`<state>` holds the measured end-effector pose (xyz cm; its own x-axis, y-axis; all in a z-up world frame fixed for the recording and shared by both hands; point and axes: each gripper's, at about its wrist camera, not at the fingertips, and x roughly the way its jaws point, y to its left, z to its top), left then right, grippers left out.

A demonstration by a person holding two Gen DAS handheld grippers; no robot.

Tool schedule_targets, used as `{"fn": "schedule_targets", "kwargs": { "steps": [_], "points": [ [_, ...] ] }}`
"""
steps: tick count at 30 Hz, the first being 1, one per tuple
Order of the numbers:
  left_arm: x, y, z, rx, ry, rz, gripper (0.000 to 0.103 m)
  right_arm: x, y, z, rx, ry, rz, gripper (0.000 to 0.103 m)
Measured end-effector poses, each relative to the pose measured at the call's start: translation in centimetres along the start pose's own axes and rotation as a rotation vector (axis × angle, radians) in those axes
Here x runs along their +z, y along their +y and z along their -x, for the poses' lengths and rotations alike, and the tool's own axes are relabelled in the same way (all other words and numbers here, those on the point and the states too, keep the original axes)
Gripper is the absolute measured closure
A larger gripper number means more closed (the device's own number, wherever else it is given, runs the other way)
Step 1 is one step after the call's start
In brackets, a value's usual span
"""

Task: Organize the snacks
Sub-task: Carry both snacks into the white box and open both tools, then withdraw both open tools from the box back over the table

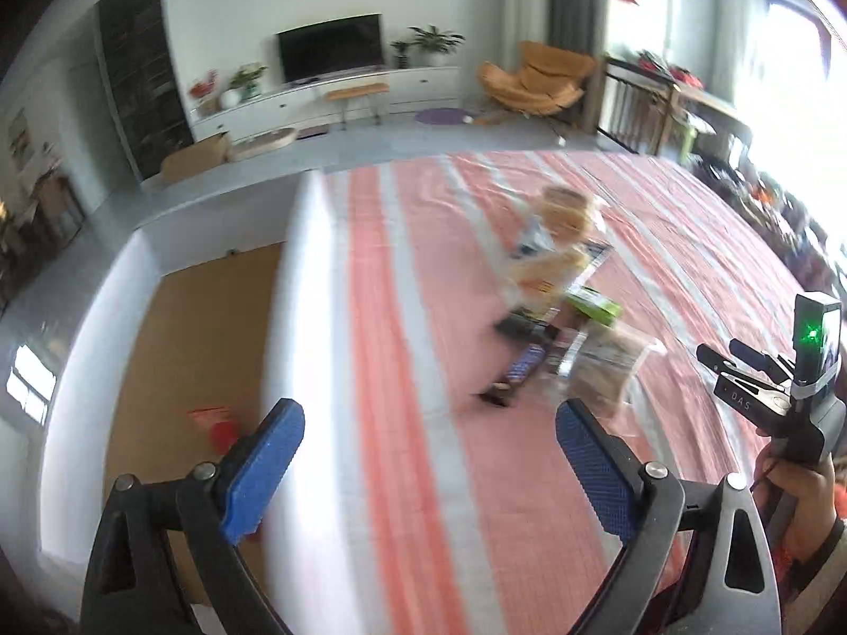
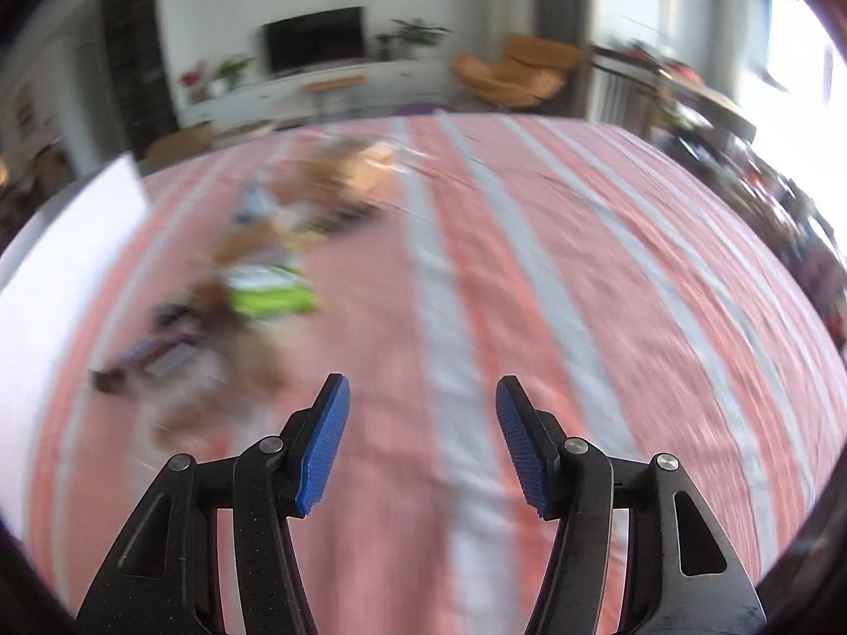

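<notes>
A loose heap of snack packets (image 1: 556,307) lies on a red-and-white striped tablecloth (image 1: 413,317). It holds a green box (image 1: 593,302), a dark bar wrapper (image 1: 521,368), a clear bag of brown snacks (image 1: 603,370) and pale bags (image 1: 561,217). My left gripper (image 1: 430,468) is open and empty, short of the heap and to its left. My right gripper (image 2: 422,444) is open and empty, right of the blurred heap (image 2: 254,307); its body shows at the right of the left wrist view (image 1: 794,397).
An open cardboard box (image 1: 201,370) with a red item (image 1: 217,426) inside sits on the floor beyond the table's left edge. Both views are motion-blurred. A TV unit (image 1: 328,90), an orange chair (image 1: 534,79) and cluttered furniture (image 1: 741,169) stand behind.
</notes>
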<state>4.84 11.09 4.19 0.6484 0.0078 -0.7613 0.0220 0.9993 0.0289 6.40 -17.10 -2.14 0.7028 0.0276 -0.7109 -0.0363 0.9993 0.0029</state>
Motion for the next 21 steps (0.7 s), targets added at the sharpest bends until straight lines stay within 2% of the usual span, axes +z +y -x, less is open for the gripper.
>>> {"fn": "schedule_targets", "kwargs": {
  "steps": [2,5,12,14,15,19,21],
  "points": [
    [0.2,-1.8,-0.5,0.004,0.005,-0.023,0.008,-0.6,-2.0,0.4,-0.010,-0.012,-0.055,0.042],
    [0.1,-3.6,-0.6,0.017,0.006,-0.048,0.008,-1.1,-2.8,1.2,0.007,-0.041,-0.098,0.042],
    [-0.2,-5.2,-1.4,0.059,0.020,-0.068,0.008,-3.0,-0.1,1.8,0.091,-0.070,0.005,0.041],
    [-0.4,-4.8,-1.6,0.056,0.030,-0.057,0.008,-3.3,1.3,2.1,0.189,-0.082,0.056,0.037],
    [-0.6,-4.6,-1.7,0.051,0.035,-0.050,0.008,-3.4,2.2,2.3,0.270,-0.076,0.082,0.036],
    [-2.0,-4.0,-2.7,0.010,0.075,-0.008,0.008,-3.6,6.2,1.8,0.492,0.022,0.132,0.034],
    [-2.6,-3.9,-3.2,-0.010,0.101,0.006,0.008,-3.4,8.6,0.8,0.501,0.076,0.151,0.034]
  ]
}}
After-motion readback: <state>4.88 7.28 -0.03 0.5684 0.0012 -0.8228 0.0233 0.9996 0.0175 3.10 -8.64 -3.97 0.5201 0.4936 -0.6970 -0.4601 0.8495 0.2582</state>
